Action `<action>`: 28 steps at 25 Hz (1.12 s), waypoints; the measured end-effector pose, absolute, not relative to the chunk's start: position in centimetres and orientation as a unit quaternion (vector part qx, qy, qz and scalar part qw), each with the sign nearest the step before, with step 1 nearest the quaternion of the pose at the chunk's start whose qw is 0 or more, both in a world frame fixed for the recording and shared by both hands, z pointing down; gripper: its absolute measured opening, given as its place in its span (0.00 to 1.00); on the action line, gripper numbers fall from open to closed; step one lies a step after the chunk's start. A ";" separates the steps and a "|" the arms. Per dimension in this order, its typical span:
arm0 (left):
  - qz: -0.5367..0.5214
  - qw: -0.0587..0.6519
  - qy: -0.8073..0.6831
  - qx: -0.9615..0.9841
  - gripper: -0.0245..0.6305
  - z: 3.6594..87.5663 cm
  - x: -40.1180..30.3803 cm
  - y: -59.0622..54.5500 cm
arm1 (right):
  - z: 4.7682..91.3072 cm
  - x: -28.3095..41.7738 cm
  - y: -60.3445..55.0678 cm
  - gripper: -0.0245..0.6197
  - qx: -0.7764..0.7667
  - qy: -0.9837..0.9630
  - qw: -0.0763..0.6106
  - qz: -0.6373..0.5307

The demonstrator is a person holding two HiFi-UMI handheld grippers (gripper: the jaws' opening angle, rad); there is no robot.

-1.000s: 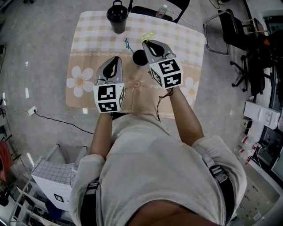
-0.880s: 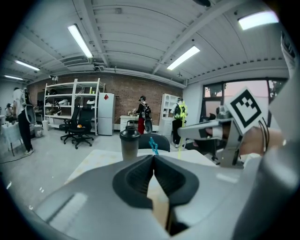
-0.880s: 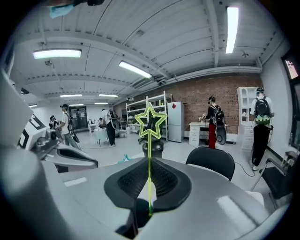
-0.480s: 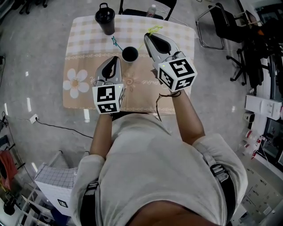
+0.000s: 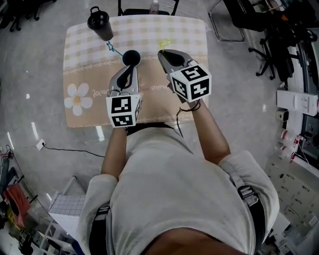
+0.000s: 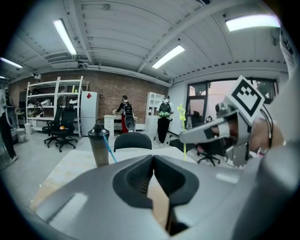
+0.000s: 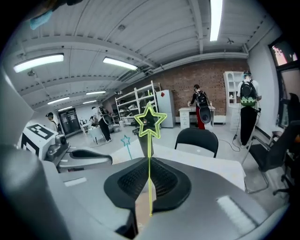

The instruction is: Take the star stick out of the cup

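A yellow-green star stick is pinched upright in my right gripper, which is shut on its thin stem. In the right gripper view the star stands above the closed jaws. The small black cup sits on the checked tablecloth, left of that gripper and apart from it. A blue star stick leans out of the cup. My left gripper hovers just in front of the cup, shut and holding nothing.
A tall black shaker bottle stands at the table's far left corner. A chair and a small bottle are at the far edge. Office chairs crowd the floor to the right. People stand far off by shelves.
My right gripper has drawn away from the cup to the right, carrying the yellow-green star stick clear of it. The left gripper stays shut near the cup.
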State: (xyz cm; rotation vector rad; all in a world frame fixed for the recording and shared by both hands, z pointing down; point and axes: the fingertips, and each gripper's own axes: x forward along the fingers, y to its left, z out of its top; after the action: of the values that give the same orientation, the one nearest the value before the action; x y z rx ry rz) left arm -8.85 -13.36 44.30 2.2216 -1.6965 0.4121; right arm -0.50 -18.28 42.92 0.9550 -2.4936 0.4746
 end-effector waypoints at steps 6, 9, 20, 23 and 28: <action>0.168 0.174 -0.561 0.791 0.04 46.9 -6.6 -13.2 | 49.6 0.9 -15.7 0.05 0.348 -0.868 0.266 0.235; 0.176 0.181 -0.553 0.794 0.04 47.9 -6.3 -13.2 | 51.3 1.2 -15.0 0.05 0.349 -0.859 0.278 0.252; 0.203 0.196 -0.525 0.803 0.04 50.5 -5.5 -13.5 | 55.1 1.8 -15.9 0.06 0.395 -0.843 0.269 0.248; 0.213 0.197 -0.521 0.803 0.04 51.1 -6.0 -13.6 | 57.0 1.3 -16.5 0.05 0.408 -0.839 0.265 0.242; 0.224 0.193 -0.513 0.806 0.04 51.4 -6.4 -14.0 | 60.4 0.7 -16.7 0.05 0.416 -0.825 0.287 0.253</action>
State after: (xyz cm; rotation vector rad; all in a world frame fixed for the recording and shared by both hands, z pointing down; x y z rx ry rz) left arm -6.41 -14.04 51.38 2.2612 -1.4409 0.6277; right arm 0.74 -16.71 60.44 1.1106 -2.2044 0.6758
